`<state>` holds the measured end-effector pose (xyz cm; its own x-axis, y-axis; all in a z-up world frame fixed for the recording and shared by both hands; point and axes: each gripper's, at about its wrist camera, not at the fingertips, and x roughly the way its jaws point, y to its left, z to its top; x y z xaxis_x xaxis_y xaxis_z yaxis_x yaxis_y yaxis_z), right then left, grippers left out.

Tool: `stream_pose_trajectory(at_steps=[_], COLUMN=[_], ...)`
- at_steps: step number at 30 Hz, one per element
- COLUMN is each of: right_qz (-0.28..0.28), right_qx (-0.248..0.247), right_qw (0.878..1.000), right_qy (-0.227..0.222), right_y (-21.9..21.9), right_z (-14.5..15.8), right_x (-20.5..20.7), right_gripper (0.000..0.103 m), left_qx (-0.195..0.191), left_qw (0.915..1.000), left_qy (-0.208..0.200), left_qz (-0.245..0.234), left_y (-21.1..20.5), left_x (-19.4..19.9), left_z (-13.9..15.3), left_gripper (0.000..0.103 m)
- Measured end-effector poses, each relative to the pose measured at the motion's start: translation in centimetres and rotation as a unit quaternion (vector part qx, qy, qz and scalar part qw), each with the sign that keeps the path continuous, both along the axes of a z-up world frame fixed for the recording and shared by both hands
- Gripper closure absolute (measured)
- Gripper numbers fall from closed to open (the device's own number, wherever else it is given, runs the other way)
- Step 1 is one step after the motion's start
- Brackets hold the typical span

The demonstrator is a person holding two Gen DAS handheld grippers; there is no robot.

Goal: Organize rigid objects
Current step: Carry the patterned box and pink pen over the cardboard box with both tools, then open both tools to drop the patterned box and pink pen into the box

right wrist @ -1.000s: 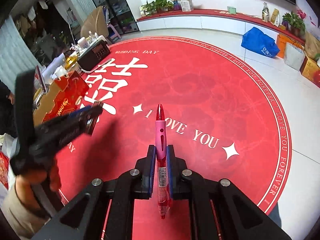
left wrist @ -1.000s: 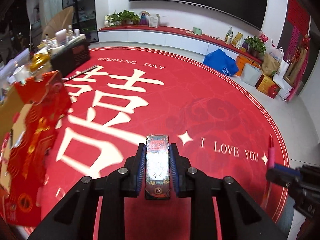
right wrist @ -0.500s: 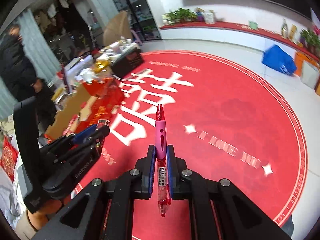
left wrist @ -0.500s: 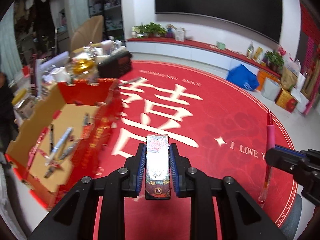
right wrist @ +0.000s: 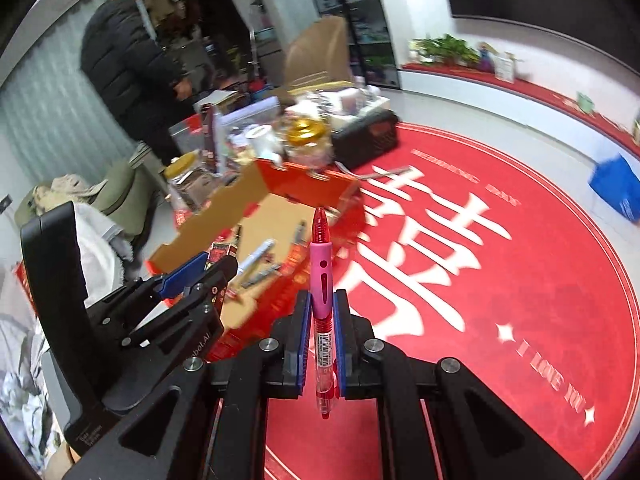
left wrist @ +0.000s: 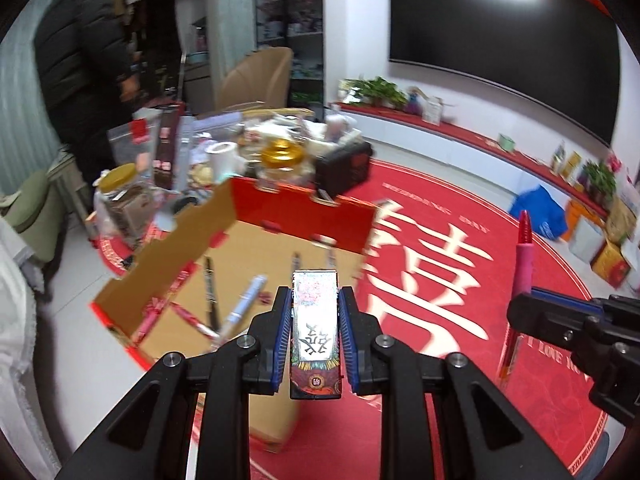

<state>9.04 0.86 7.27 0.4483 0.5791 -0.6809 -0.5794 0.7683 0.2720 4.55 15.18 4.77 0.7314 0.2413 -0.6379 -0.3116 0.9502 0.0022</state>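
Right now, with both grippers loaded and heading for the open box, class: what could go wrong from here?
1. The right gripper pinches the pen only near its middle, so it may pivot or slip.
2. The left gripper holding the small box could collide with the right one at the cardboard box.
3. Pens already lying inside could deflect the drop.

The left gripper clamps a small patterned box upright between its blue pads. Just beyond and left lies an open cardboard tray holding pens. At right, the right gripper grips a pink pen above the red carpet. A dark-jacketed person stands far left behind clutter.
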Motion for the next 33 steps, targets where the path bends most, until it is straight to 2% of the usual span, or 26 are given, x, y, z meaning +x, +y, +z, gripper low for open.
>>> stream_pose_trajectory(at_steps=[10, 19, 33], right_qz=[0.066, 0.094, 0.095], right_qx=[-0.007, -0.032, -0.057], right_qw=[0.998, 0.995, 0.994], right_qy=[-0.016, -0.012, -0.005], right_y=[8.9, 14.7, 17.1], right_z=[1.6, 0.2, -1.8], right_x=[0.9, 2.7, 4.6], right_gripper=[0.091, 0.091, 0.091], left_qx=[-0.001, -0.008, -0.011], left_qw=[0.9974, 0.9936, 0.9927], left_qy=[-0.009, -0.002, 0.016], left_qz=[0.072, 0.113, 0.119], left_y=[7.4, 11.8, 13.4], left_x=[-0.1, 0.7, 2.8], left_z=[0.4, -0.5, -2.3], left_gripper=[0.078, 0.078, 0.078])
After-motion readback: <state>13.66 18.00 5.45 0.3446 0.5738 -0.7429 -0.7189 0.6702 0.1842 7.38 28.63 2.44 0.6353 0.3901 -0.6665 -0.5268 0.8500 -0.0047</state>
